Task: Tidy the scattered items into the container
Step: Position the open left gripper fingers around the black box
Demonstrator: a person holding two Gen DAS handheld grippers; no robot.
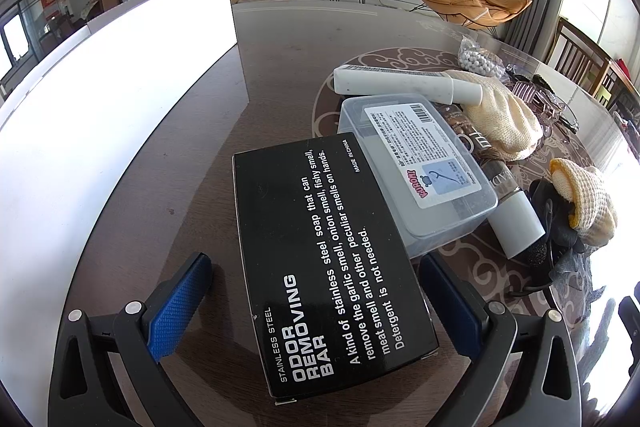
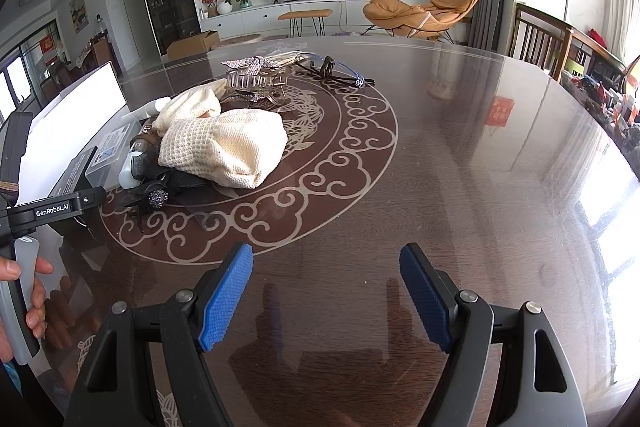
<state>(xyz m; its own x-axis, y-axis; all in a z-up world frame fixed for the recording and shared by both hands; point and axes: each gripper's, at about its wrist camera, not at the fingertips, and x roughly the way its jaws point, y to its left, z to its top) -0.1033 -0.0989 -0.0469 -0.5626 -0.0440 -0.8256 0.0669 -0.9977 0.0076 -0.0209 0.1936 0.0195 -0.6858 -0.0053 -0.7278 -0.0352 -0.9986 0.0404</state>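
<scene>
Black box [image 1: 332, 267] between left tool's [image 1: 316, 303] open pads

the large white container wall [image 1: 120, 99] is blown out to flat white, and its interior is out of sight. the black cardboard soap box [image 1: 332, 267] hides a corner of the clear plastic lidded case [image 1: 420, 167], whose small label print is unreadable. the brown patterned tube [image 1: 492, 163] is half buried beneath that case and the cream knitted cloth [image 1: 504, 123]. in the right wrist view a hand [image 2: 28, 291] is cut off by the left edge.
</scene>
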